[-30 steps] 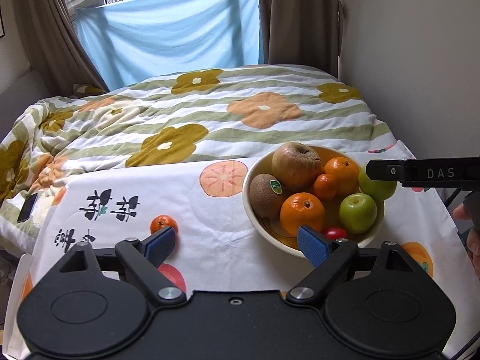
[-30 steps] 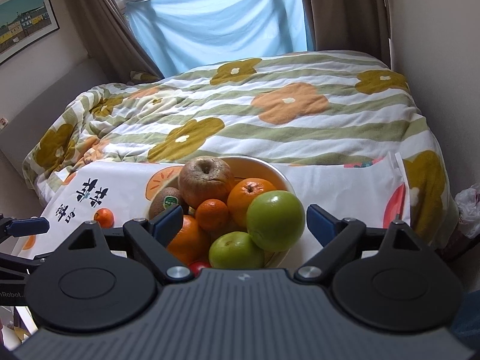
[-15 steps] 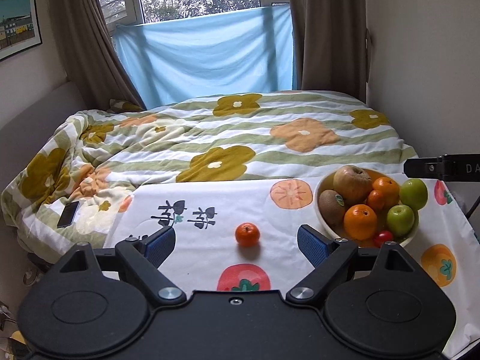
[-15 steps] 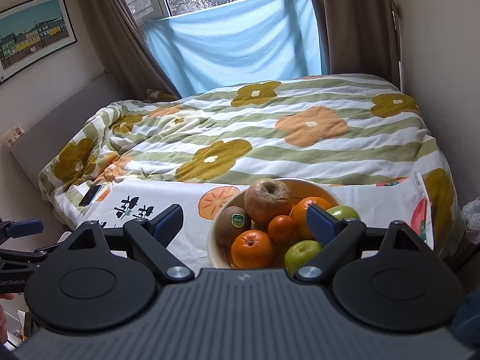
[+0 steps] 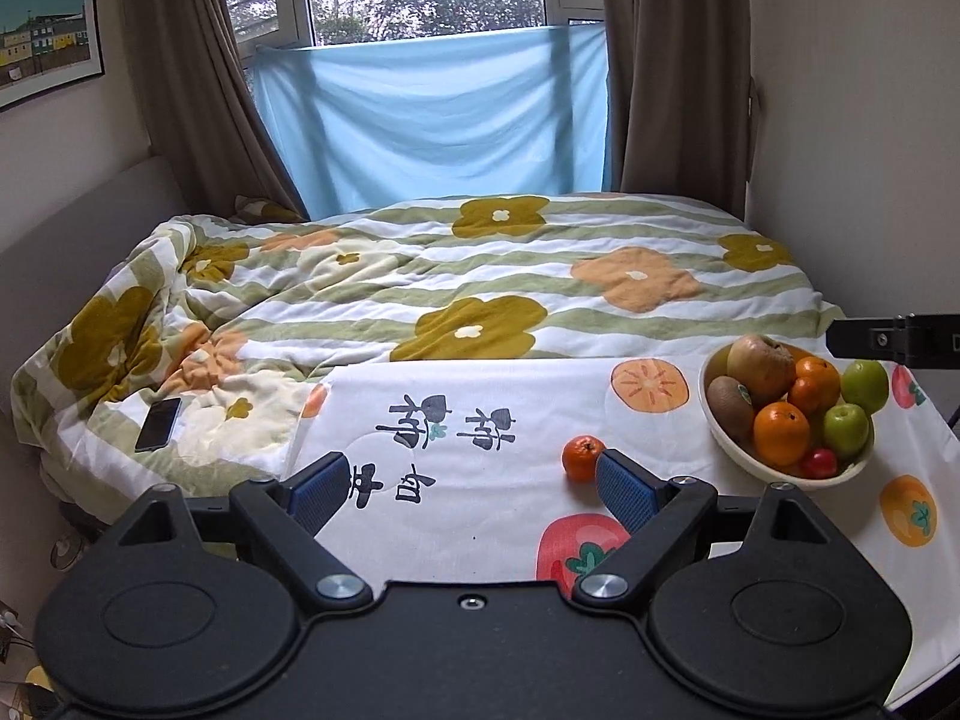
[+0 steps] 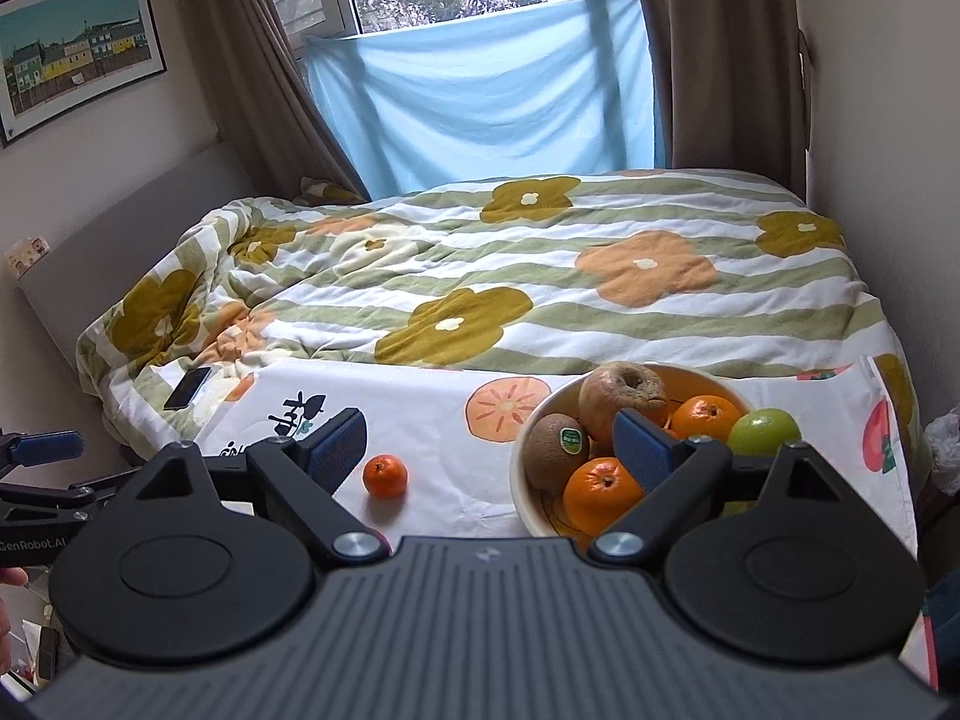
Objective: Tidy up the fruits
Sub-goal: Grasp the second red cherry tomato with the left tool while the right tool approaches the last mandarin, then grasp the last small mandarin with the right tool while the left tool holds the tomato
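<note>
While both tools hang released and empty, left tool [image 5: 471,483] and right tool [image 6: 489,444] frame a small orange mandarin [image 5: 582,457] lying loose on the white fruit-print cloth [image 5: 480,396], lower centre; right, a cream ceramic bowl [image 5: 729,441] holds fruit.

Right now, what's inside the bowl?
The bowl holds a brown apple, kiwi, oranges, two green apples and a small red fruit. Anything beneath the pile is hidden.

Both cameras look forward and down over the flowery bed. Both see the cream round fruit bowl [image 5: 729,447] [image 6: 521,483]; the right camera is nearer it.
</note>
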Available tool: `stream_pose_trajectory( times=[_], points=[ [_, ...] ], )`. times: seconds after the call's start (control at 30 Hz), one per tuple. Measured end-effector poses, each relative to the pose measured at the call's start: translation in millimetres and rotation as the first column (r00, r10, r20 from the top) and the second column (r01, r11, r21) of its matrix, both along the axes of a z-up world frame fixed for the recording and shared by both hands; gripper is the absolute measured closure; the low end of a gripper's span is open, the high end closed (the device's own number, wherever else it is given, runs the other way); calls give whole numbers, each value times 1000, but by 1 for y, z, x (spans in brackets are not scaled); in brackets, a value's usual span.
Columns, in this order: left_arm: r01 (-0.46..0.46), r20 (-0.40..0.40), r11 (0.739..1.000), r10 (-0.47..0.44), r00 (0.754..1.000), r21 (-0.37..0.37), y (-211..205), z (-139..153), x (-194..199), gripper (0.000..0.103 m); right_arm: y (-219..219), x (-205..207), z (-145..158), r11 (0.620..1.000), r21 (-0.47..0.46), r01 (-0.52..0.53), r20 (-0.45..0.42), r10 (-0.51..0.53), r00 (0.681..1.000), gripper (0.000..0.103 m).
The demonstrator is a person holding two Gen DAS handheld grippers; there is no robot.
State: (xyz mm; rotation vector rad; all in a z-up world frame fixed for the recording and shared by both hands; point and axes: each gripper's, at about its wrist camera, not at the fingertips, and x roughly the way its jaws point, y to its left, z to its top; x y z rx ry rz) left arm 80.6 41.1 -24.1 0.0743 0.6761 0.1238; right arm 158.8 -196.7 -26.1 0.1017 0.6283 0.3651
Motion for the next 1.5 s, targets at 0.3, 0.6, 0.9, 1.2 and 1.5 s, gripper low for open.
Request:
stream_pose_trajectory(
  times=[0.3, 0.6, 0.9, 1.2, 1.5],
  points=[
    [30, -90, 998, -34, 995, -51, -1, -37, -1, 11, 34, 29, -22, 992, -51, -115, -55, 112, 992, 0],
    [-27, -154, 993, 10, 988, -115, -30, -72, 10, 11, 52, 65, -50, 963, -99, -250, -95, 241, 966, 0],
    [-139, -232, 979, 102, 967, -148, -58, -108, 18, 18, 63, 93, -77, 911, -115, -395, -145, 378, 914, 0],
    [-265, -274, 951, 216, 937, -156, -71, -131, 22, 48, 82, 113, -100, 830, -137, -541, -191, 514, 836, 1],
    [-312, -272, 940, 267, 925, -139, -74, -135, 25, 65, 106, 118, -114, 761, -150, -631, -226, 595, 771, 2]
  ],
)
